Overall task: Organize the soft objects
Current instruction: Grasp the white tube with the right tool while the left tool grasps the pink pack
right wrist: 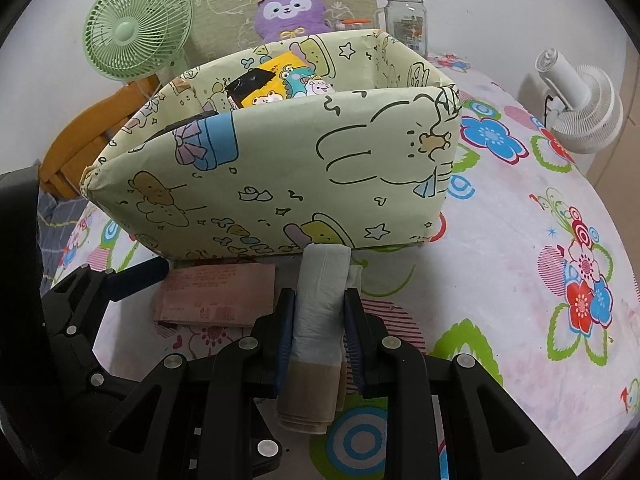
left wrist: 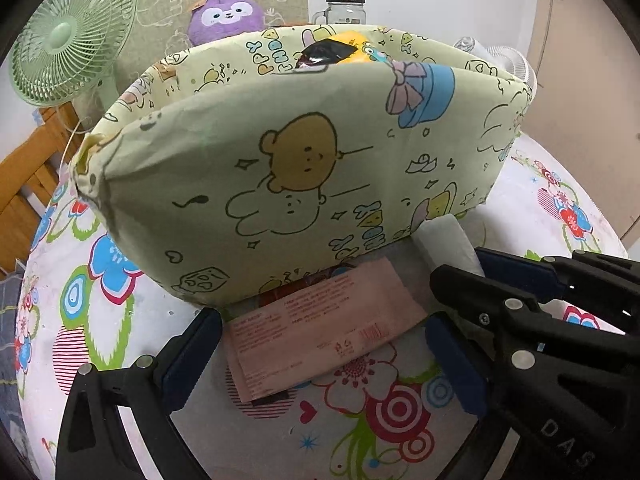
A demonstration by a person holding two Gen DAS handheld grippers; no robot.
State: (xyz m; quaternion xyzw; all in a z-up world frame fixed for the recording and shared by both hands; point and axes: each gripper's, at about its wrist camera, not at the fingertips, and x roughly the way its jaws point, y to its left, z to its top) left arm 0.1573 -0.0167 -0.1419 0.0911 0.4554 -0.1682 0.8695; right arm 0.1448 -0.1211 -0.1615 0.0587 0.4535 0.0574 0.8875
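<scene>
White roll of thin bags [right wrist: 320, 304], lying just before the cloth box [right wrist: 280, 176], is pinched by the right gripper [right wrist: 319, 332], probably to be lifted in; the left gripper [left wrist: 324, 344] is spread around the pink packet [left wrist: 320, 328].

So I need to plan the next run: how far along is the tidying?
Done: a yellow packet and a dark one already sit in the fabric box. In hand: the right hand-held gripper is shut on the white roll. Left: the pink packet lies between the open left hand-held gripper's fingers.
</scene>
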